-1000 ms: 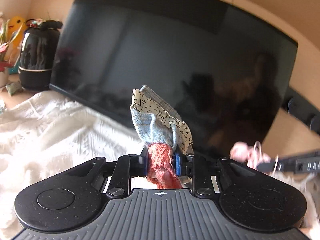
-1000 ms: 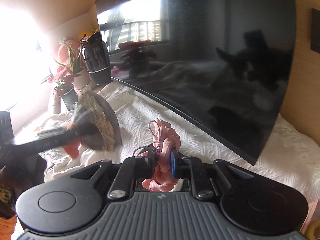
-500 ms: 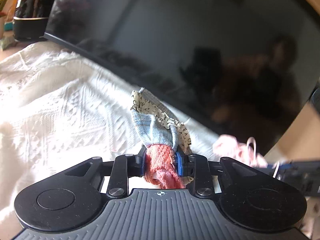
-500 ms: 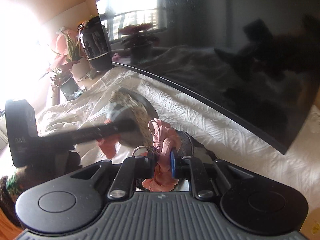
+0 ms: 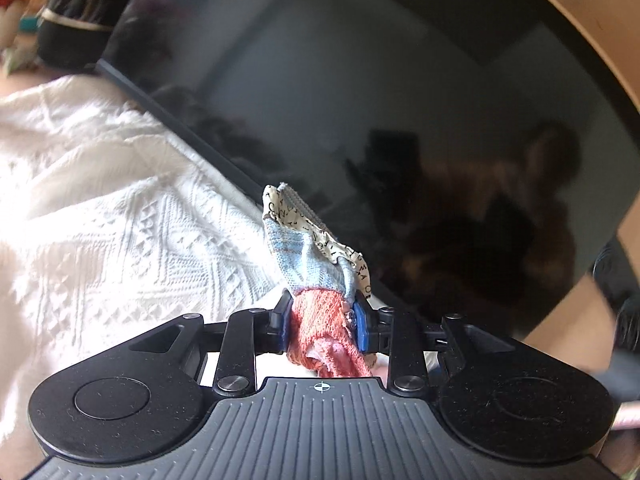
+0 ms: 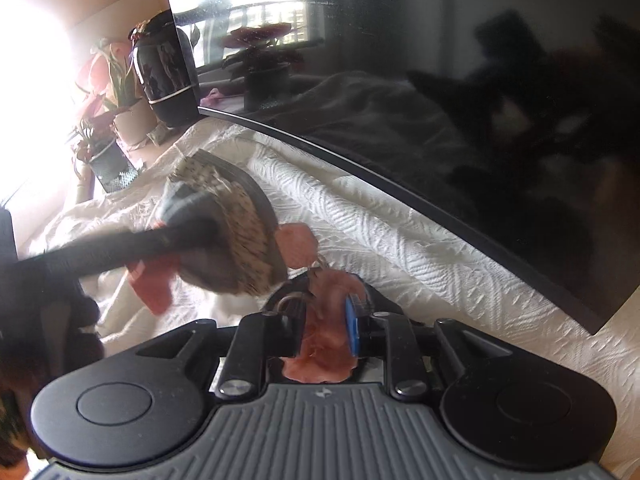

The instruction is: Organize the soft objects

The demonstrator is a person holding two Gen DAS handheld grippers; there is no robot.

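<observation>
My left gripper (image 5: pixel 322 322) is shut on a soft fabric piece (image 5: pixel 316 264) with an orange knit end, a pale blue middle and a cream letter-print top, held above the white textured cloth (image 5: pixel 120 232). In the right wrist view the same piece (image 6: pixel 224 236) shows blurred at left centre, with the left gripper's dark finger across it. My right gripper (image 6: pixel 326 320) is shut on a pink fabric bundle (image 6: pixel 332 300) with a thin cord loop, low over the white cloth (image 6: pixel 400 248).
A large black TV screen (image 5: pixel 400 120) stands right behind the cloth, close ahead of both grippers. A black rounded vase (image 6: pixel 166 72) and potted plants (image 6: pixel 104 132) stand at the far left. A beige wall (image 5: pixel 592 8) is behind the screen.
Both grippers have moved forward and down toward the cloth and the screen. The left gripper with its fabric piece has come closer to the right gripper. Both stay shut on their items.
</observation>
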